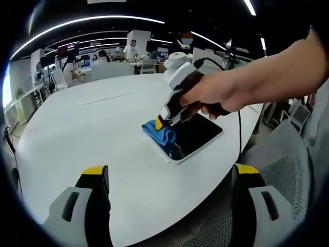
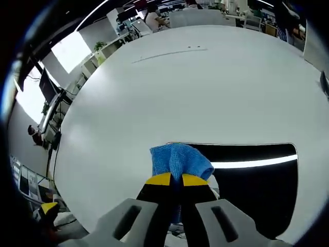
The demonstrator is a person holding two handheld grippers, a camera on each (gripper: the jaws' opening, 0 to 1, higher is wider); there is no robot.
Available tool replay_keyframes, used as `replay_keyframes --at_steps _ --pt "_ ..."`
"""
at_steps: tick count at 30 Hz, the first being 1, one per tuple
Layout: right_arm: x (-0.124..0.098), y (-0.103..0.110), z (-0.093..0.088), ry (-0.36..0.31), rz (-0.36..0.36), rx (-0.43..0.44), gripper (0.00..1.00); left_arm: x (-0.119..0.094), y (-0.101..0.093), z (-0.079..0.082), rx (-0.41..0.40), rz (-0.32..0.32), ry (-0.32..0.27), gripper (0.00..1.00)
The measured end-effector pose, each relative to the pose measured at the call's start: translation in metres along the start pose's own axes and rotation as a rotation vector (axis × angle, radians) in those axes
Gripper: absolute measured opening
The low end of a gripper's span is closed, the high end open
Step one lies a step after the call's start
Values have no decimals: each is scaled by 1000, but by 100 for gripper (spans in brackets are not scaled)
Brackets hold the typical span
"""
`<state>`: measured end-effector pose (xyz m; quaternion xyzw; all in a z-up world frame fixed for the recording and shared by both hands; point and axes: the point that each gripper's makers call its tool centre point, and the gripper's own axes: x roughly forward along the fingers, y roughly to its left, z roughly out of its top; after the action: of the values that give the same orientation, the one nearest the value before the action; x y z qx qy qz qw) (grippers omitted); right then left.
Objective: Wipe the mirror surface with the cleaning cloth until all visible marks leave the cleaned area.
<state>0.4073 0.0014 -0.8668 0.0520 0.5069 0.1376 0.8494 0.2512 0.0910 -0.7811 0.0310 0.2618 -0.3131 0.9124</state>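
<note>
A flat rectangular mirror (image 1: 198, 135) (image 2: 257, 180) lies on the white table (image 1: 103, 134), dark and reflecting ceiling lights. A blue cleaning cloth (image 1: 160, 133) (image 2: 180, 160) rests on its left end. My right gripper (image 2: 176, 180), seen from the side as the right gripper (image 1: 165, 121), is shut on the cloth and presses it down onto the mirror. A hand holds that gripper. My left gripper (image 1: 167, 177) hovers open over the table's near edge, short of the mirror, with nothing between its fingers.
The round white table (image 2: 205, 87) spreads wide beyond the mirror. A grey mesh chair (image 1: 288, 180) stands at the table's near right. Desks, chairs and people fill the office in the far background.
</note>
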Motion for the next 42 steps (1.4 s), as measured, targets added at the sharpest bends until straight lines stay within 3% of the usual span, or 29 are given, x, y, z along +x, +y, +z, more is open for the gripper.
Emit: replay_keyframes --at_steps 19,23,24,42 --pt "12 -4 20 3 -4 -3 0 0 1 -5 -2 7 12 99" --pt "15 -5 23 -9 17 27 0 1 2 -6 -1 10 14 99" --pt "16 -4 24 -2 23 81 0 0 2 -6 -7 12 16 99" --pt "14 -10 27 8 18 38 0 3 0 -9 2 1 34 99"
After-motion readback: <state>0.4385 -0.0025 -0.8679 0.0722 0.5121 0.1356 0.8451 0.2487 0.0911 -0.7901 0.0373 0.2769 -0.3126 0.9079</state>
